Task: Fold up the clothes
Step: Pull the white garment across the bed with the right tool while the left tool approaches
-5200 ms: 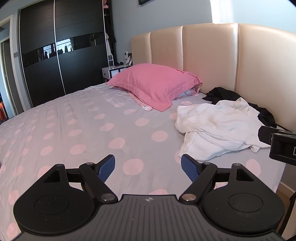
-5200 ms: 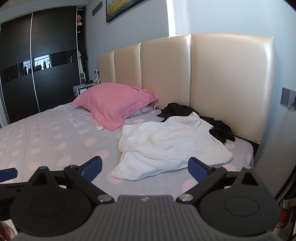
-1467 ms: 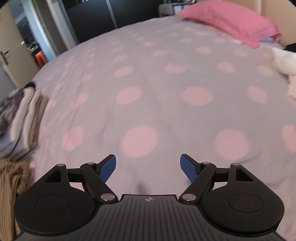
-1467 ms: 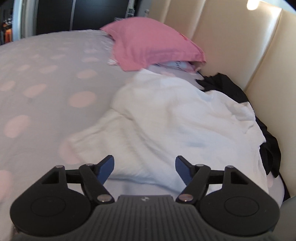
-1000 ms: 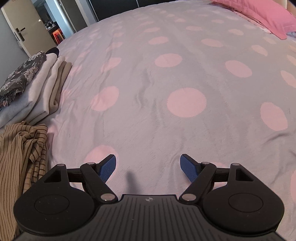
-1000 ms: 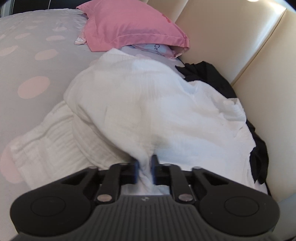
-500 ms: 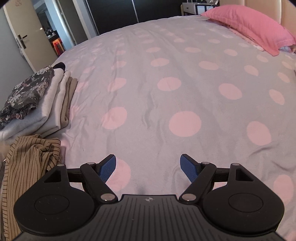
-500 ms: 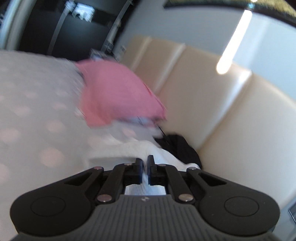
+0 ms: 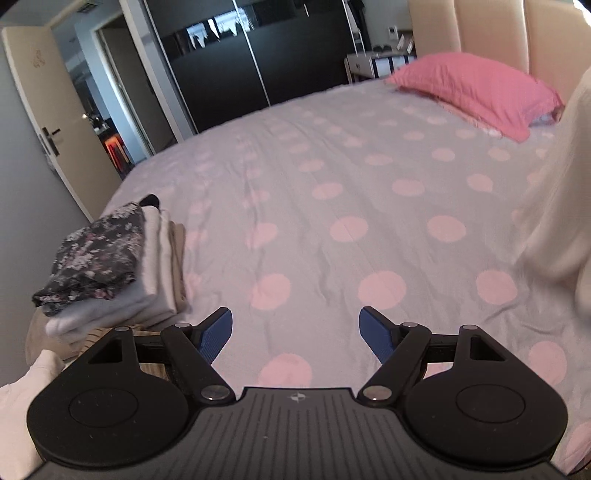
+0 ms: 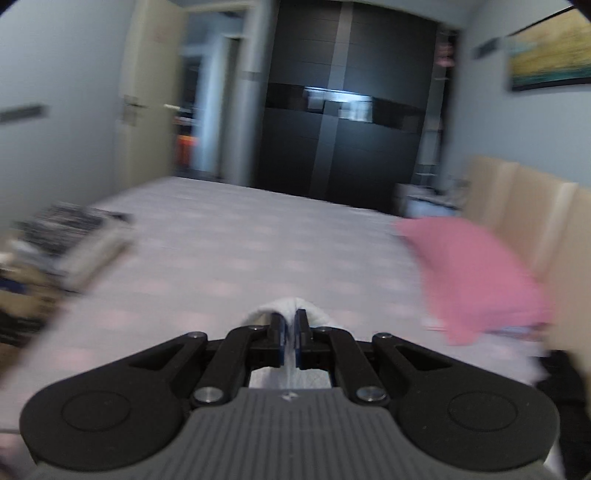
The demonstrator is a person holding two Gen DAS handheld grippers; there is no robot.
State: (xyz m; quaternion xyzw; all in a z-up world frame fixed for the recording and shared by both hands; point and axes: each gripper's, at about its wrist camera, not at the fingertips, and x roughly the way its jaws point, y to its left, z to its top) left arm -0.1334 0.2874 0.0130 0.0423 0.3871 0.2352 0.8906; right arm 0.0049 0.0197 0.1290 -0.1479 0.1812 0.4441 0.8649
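My right gripper (image 10: 290,321) is shut on a white garment (image 10: 295,308); a fold of the cloth bulges out between and over the blue pads. The same white garment (image 9: 557,206) hangs lifted at the right edge of the left wrist view, its lower end near the bedsheet. My left gripper (image 9: 295,328) is open and empty, low over the grey bedsheet with pink dots (image 9: 332,206). The right wrist view is blurred by motion.
A stack of folded clothes (image 9: 110,266) with a dark floral piece on top sits at the bed's left edge, striped fabric (image 9: 92,334) below it. A pink pillow (image 9: 472,92) lies by the beige headboard (image 9: 480,29). A dark garment (image 10: 561,373) lies at the right.
My right gripper closed on the white garment, lifted it off the pile and swung left toward the room. My left gripper tilted up; the garment now enters its view at the right.
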